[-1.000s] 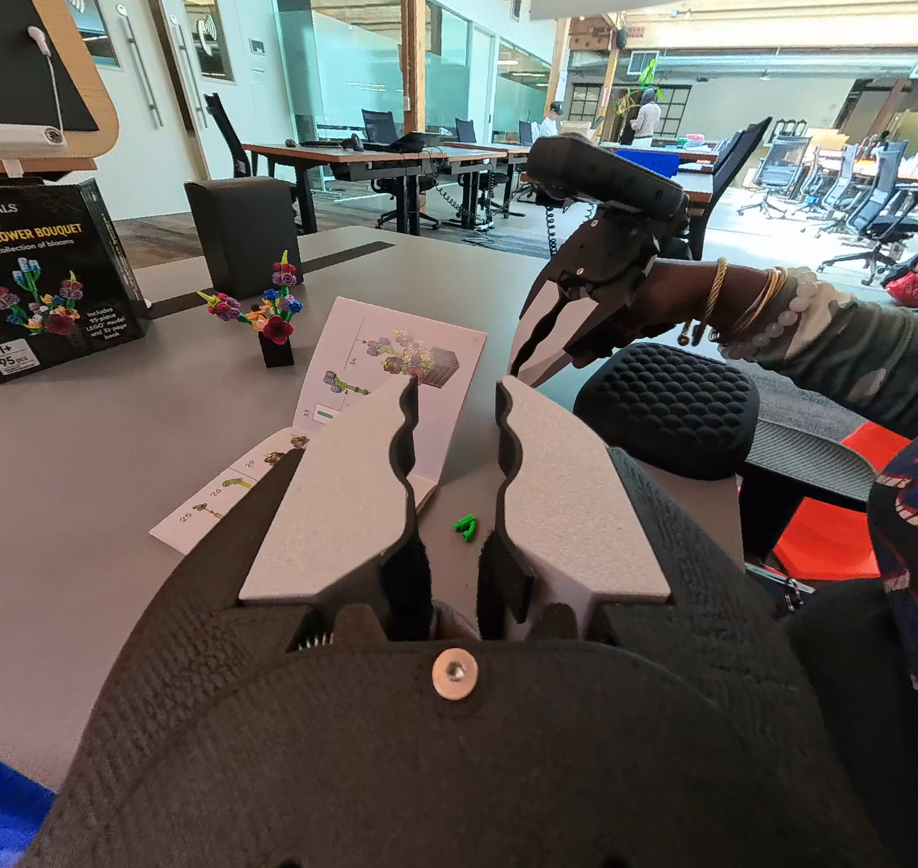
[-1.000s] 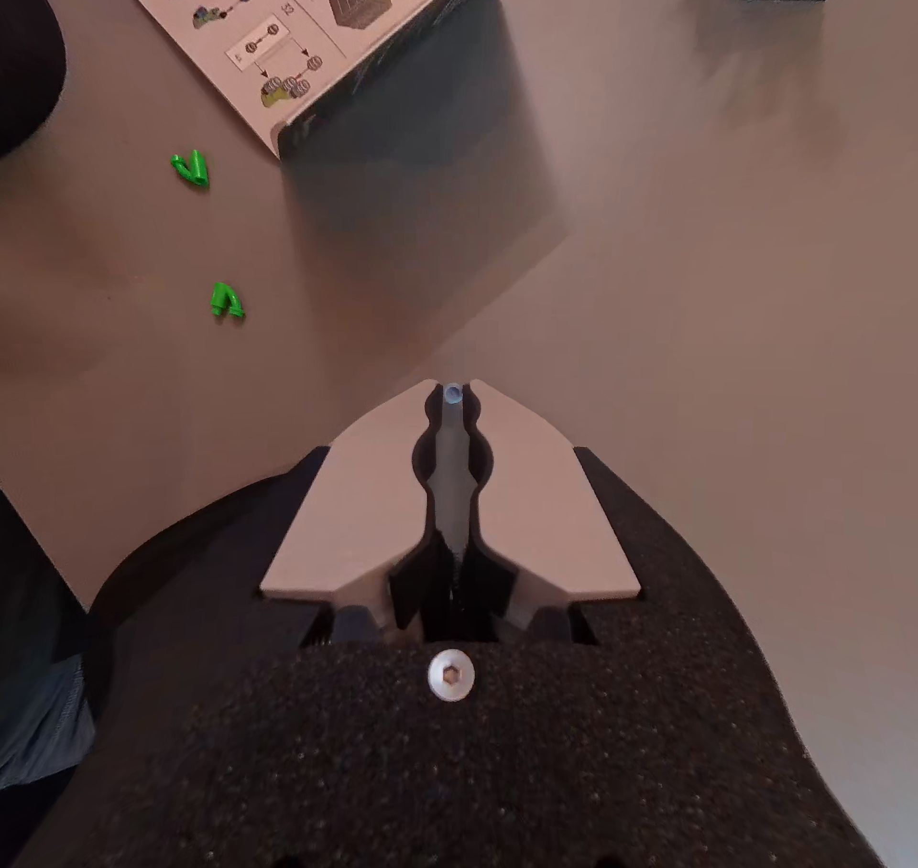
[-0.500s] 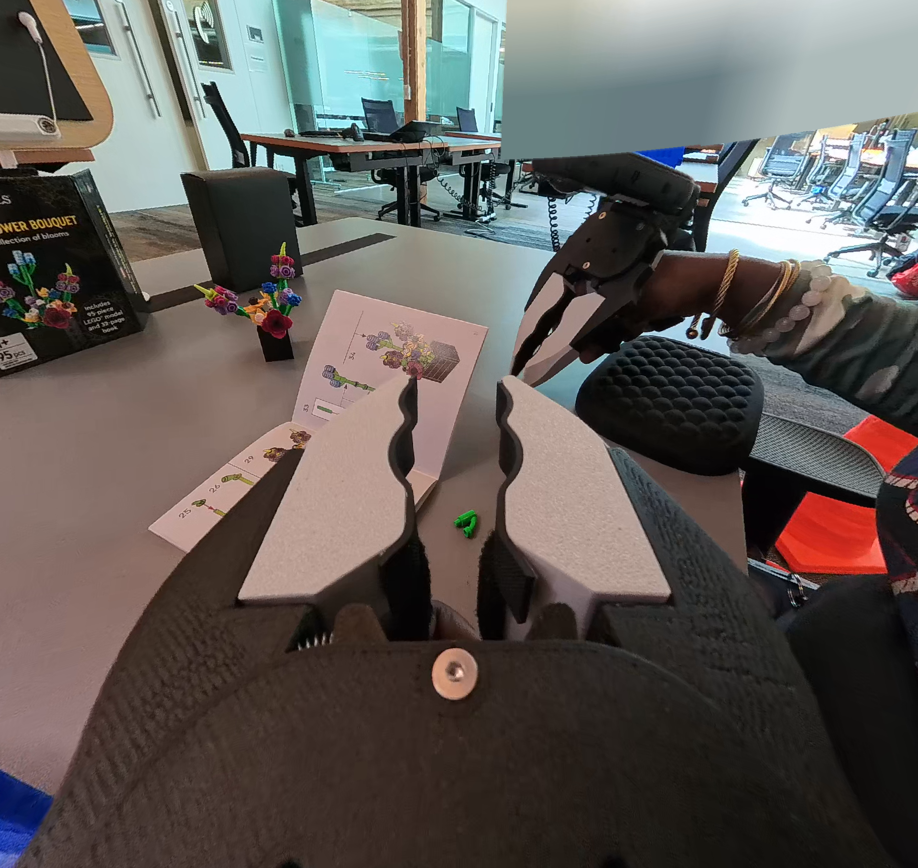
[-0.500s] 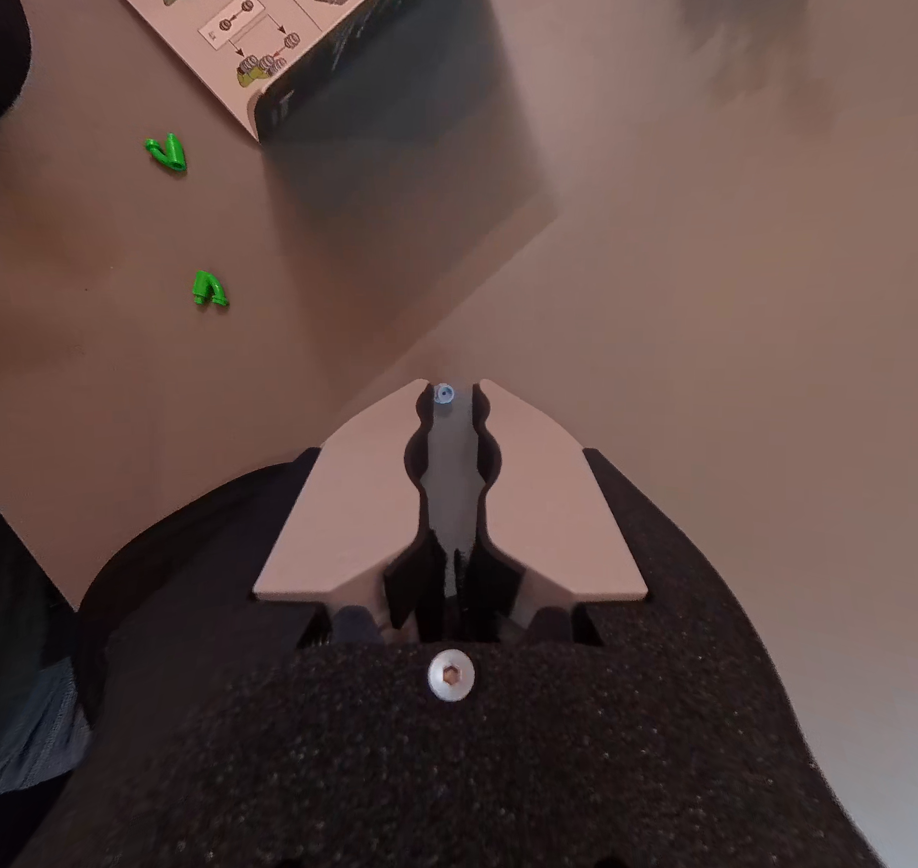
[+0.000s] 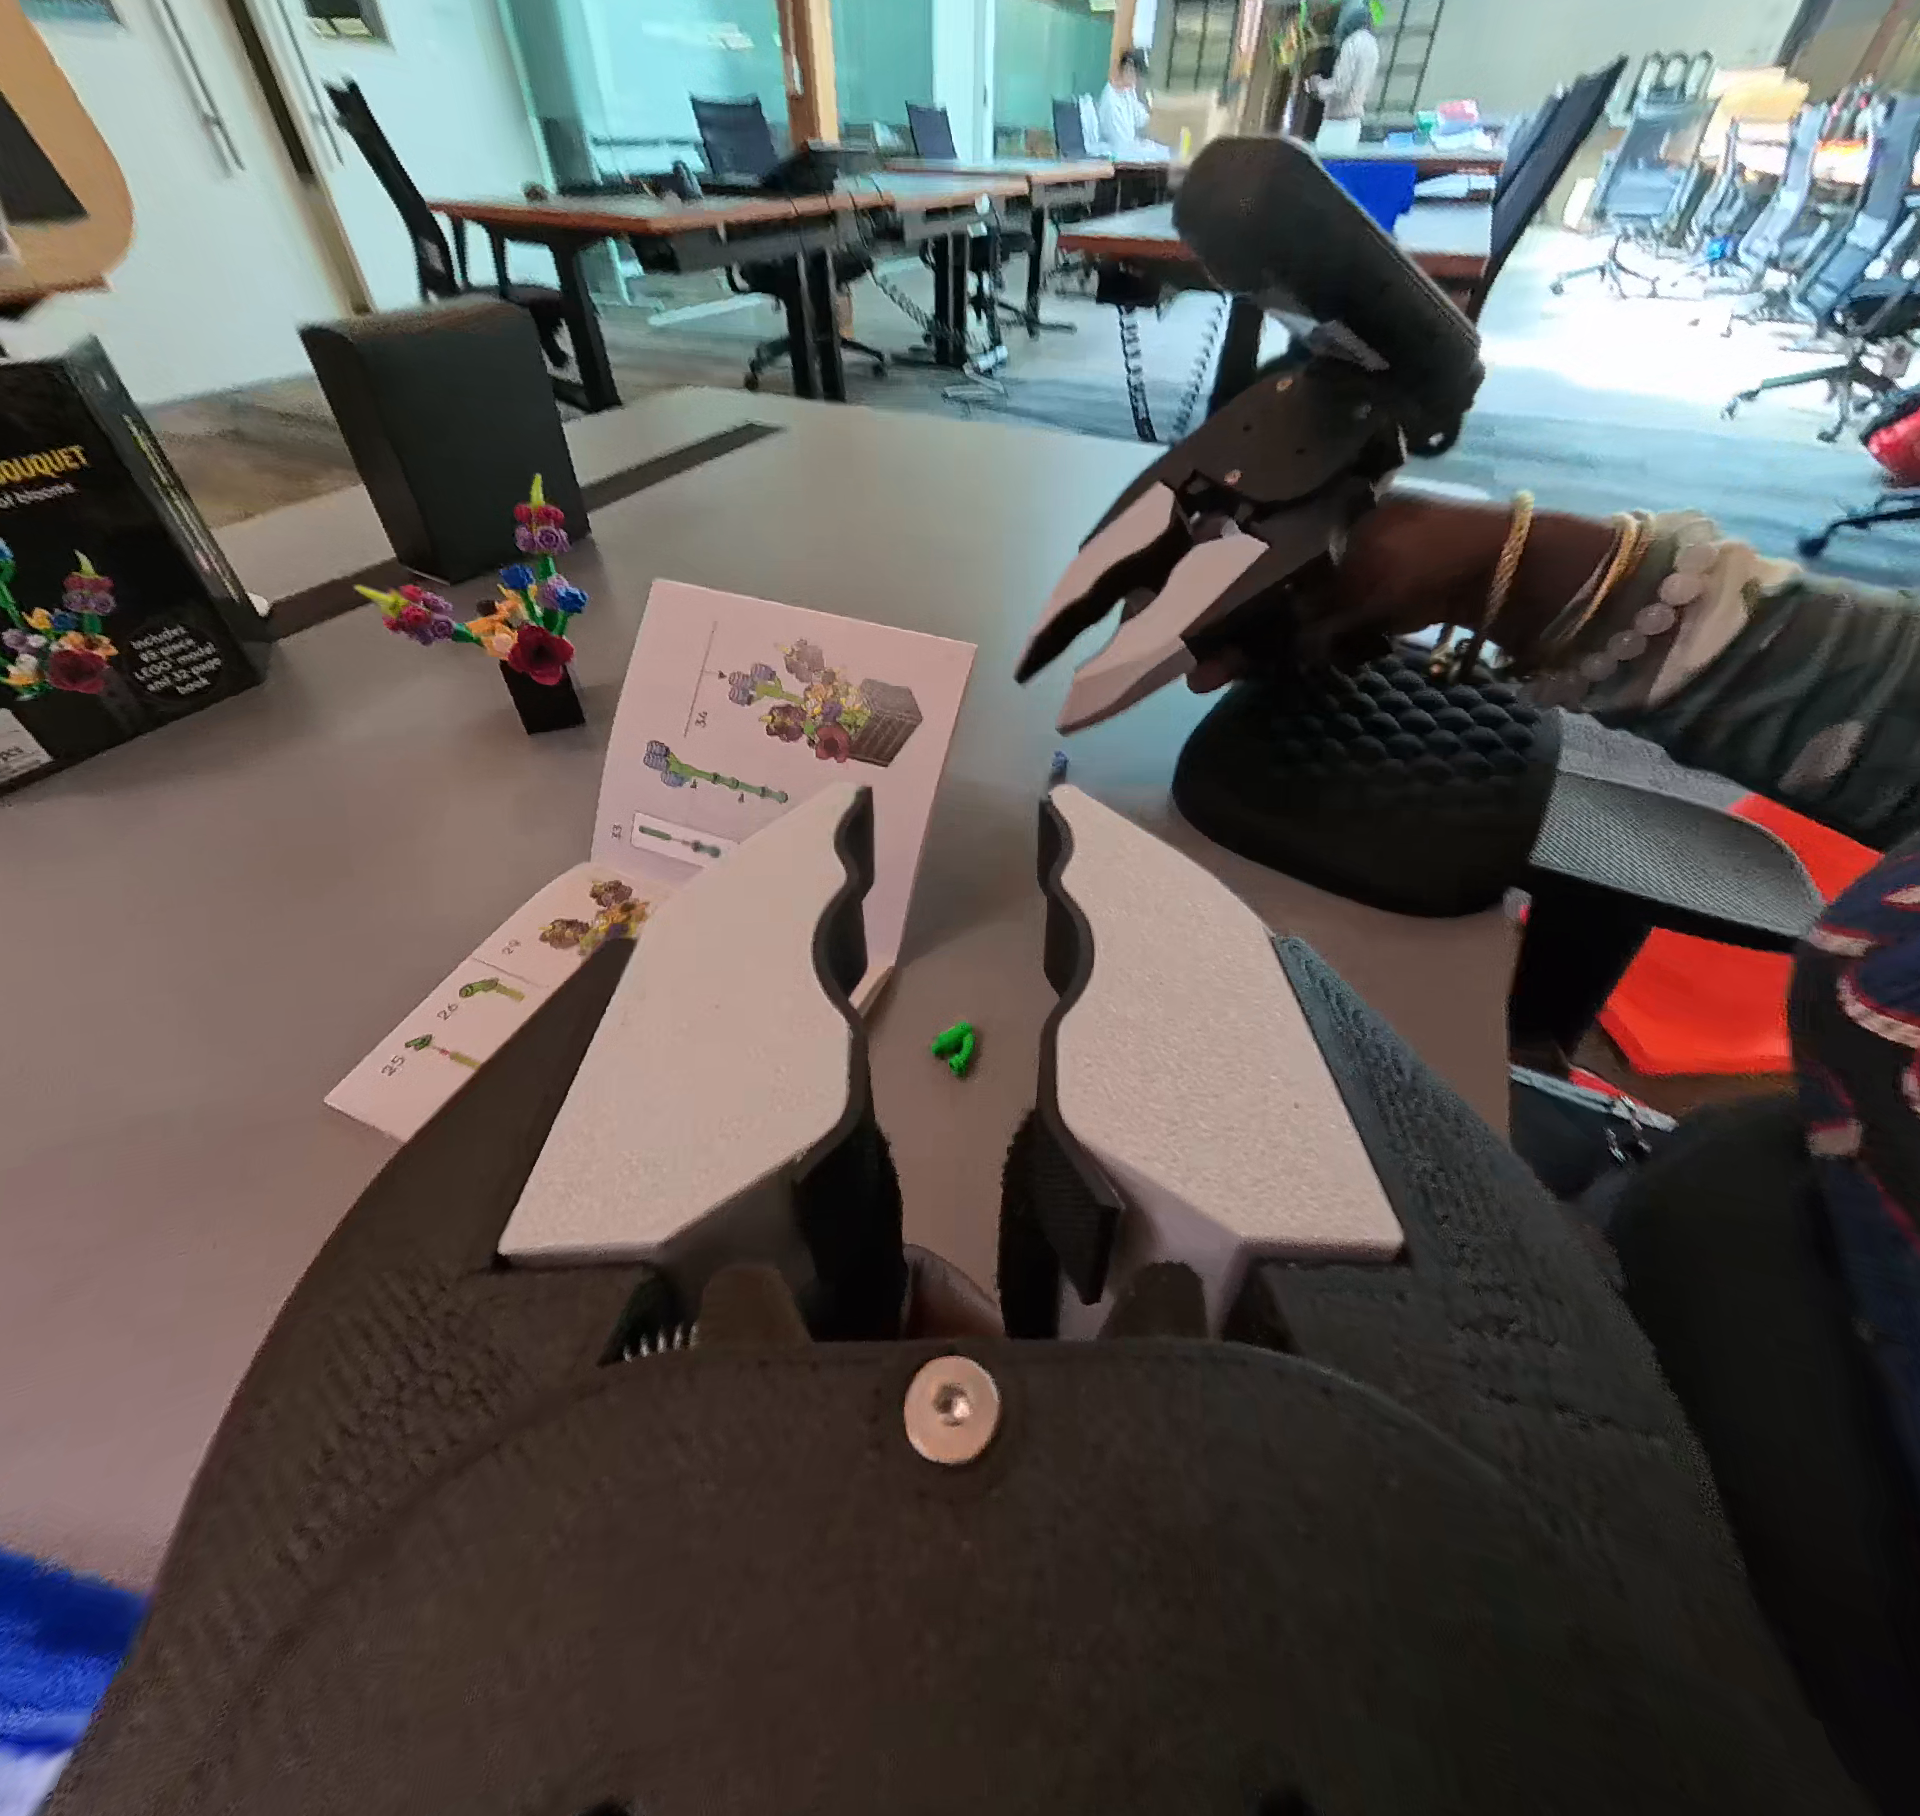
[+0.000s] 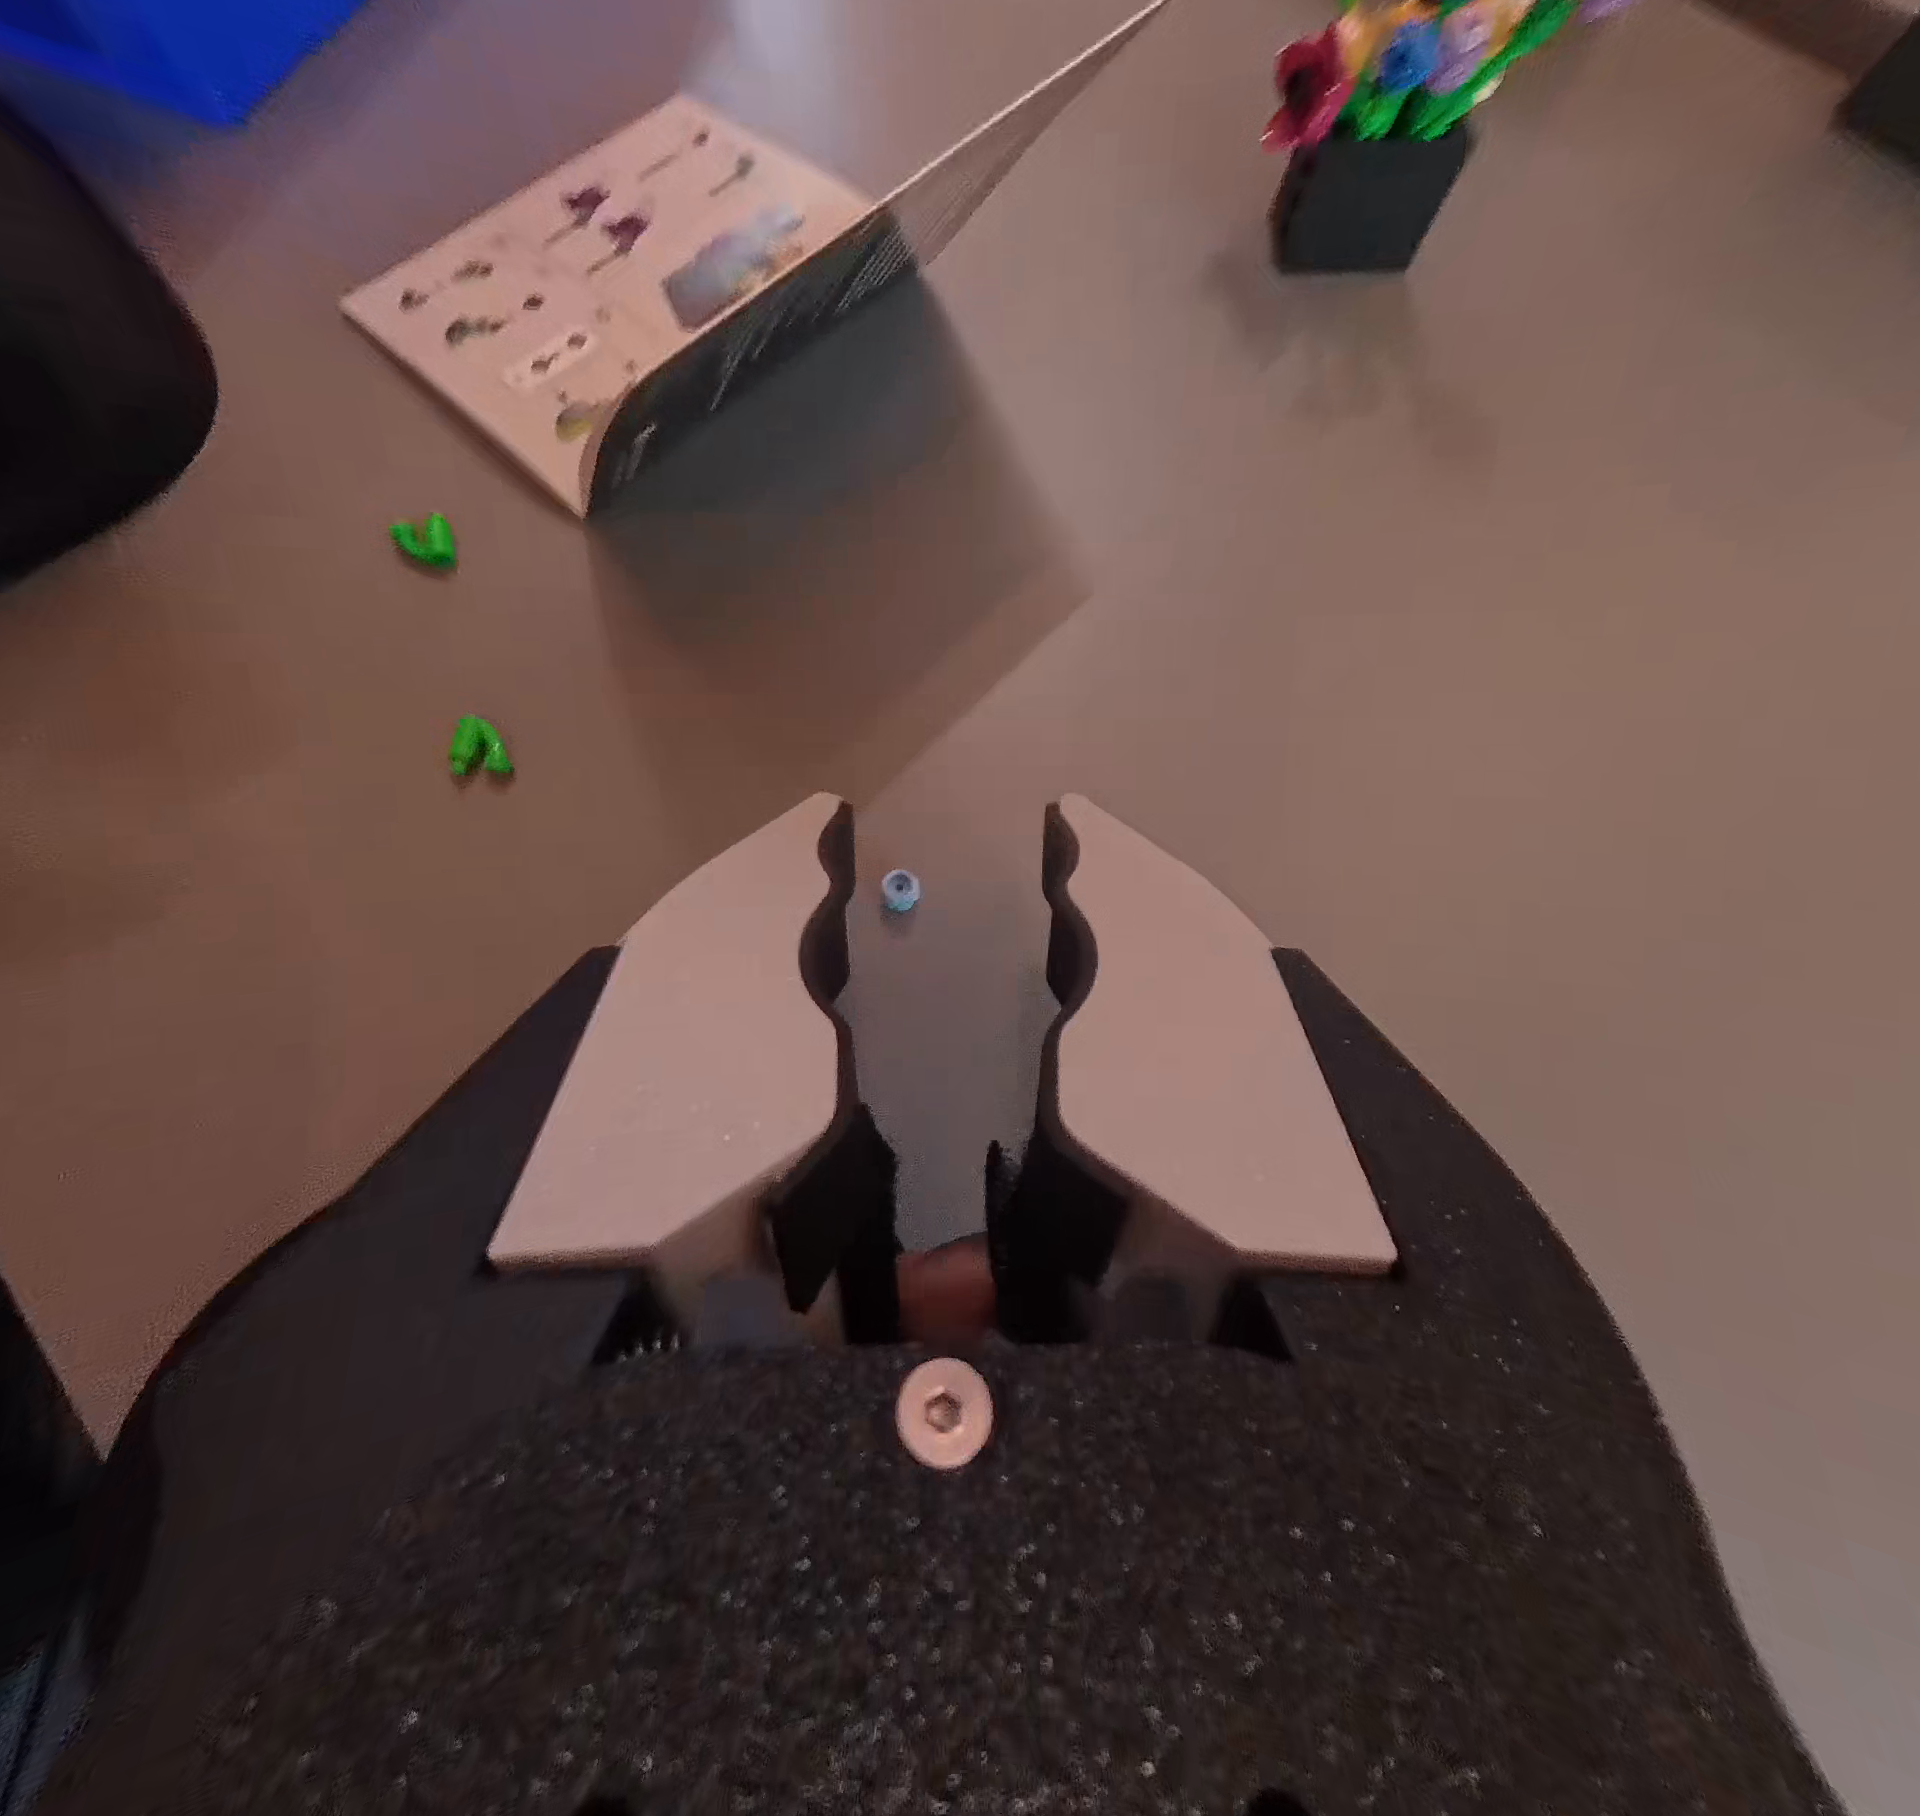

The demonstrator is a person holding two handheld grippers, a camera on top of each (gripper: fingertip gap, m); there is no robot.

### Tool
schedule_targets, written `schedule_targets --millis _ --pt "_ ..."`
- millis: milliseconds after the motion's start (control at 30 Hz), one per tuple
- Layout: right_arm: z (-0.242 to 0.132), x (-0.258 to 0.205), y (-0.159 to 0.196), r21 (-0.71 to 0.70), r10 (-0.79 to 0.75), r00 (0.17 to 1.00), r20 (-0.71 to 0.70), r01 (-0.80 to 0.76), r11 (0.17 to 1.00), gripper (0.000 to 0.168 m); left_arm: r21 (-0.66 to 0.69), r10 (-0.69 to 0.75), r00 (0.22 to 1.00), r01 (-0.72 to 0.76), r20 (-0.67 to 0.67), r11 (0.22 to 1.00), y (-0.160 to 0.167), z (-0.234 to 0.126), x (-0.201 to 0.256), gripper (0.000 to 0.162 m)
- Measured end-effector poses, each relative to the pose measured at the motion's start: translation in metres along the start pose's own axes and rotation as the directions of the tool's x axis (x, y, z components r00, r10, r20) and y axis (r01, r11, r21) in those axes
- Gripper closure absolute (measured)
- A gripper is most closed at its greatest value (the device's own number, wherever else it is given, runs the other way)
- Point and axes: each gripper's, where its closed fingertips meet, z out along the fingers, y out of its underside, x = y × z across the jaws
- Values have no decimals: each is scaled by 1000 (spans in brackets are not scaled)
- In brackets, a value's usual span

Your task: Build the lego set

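Between the spread right tool (image 6: 948,816), 1 blue stud (image 6: 900,890) lies free.

print on box (image 5: 99,561), booklet (image 5: 790,717)

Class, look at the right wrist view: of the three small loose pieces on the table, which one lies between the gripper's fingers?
The tiny pale blue round piece. It sits between the open right gripper, while both green pieces lie off to its left.
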Motion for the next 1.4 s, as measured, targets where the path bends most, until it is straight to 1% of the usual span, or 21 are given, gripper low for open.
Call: schedule_targets --millis 67,167,233,267,333,367,433,467,600,700,767,800,867,967,1033,1100,1200,1300,1400 --pt "-4 6 -6 54 10 999 -44 -8 999 130 -31 1 1000 -1 -2 1000 -10 -13 -3 132" --pt "-11 8 -18 155 18 998 -59 -9 988 131 -71 26 999 -23 43 997 -31 -46 -23 132" --pt "-14 9 -19 183 36 998 -53 -25 983 133 -184 72 990 -49 118 982 -35 -75 -53 132" --pt "-15 10 -20 193 43 998 -50 -33 981 134 -279 105 984 -60 146 958 -31 -91 -71 131" --pt "-15 10 -20 203 50 998 -46 -39 978 135 -508 156 976 -59 150 859 -14 -123 -108 128" --pt "-15 9 -20 203 49 998 -41 -40 978 135 -596 173 973 -47 155 802 -7 -138 -130 127" --pt "-14 7 -18 195 40 999 -30 -33 980 135 -729 179 970 0 168 685 9 -162 -176 127" --pt "-13 6 -18 189 34 999 -25 -29 981 136 -774 154 972 42 179 631 20 -170 -198 127" --pt "-14 4 -18 203 18 999 -27 -12 979 138 -904 51 970 202 238 376 79 -200 -269 135" --pt "-17 3 -20 228 15 1000 -17 -11 973 140 -930 23 959 266 281 255 109 -208 -299 140" --pt "-17 2 -20 231 18 1000 -4 -16 973 140 -944 24 958 278 286 179 119 -214 -308 141" --pt "-16 2 -20 228 22 1000 2 -22 973 140 -946 18 960 273 280 172 120 -212 -310 142" --pt "-15 3 -19 219 36 999 15 -38 975 140 -948 -2 966 256 260 190 118 -205 -310 145" --pt "-15 4 -19 221 50 998 28 -55 974 141 -969 21 980 193 199 154 117 -205 -310 150" --pt "-16 4 -20 231 57 998 33 -63 971 141 -983 23 990 133 137 128 117 -206 -306 157" --pt "-17 4 -20 237 61 997 38 -69 969 141 -990 29 995 92 95 107 117 -207 -304 157" --pt "-17 4 -21 241 62 997 41 -70 968 141 -995 48 996 72 75 64 121 -209 -306 155" --pt "-17 4 -21 242 59 997 42 -67 968 141 -996 20 998 64 65 55 125 -207 -301 148" --pt "-17 3 -21 242 55 998 41 -64 968 141 -997 19 998 57 58 42 127 -207 -300 147"
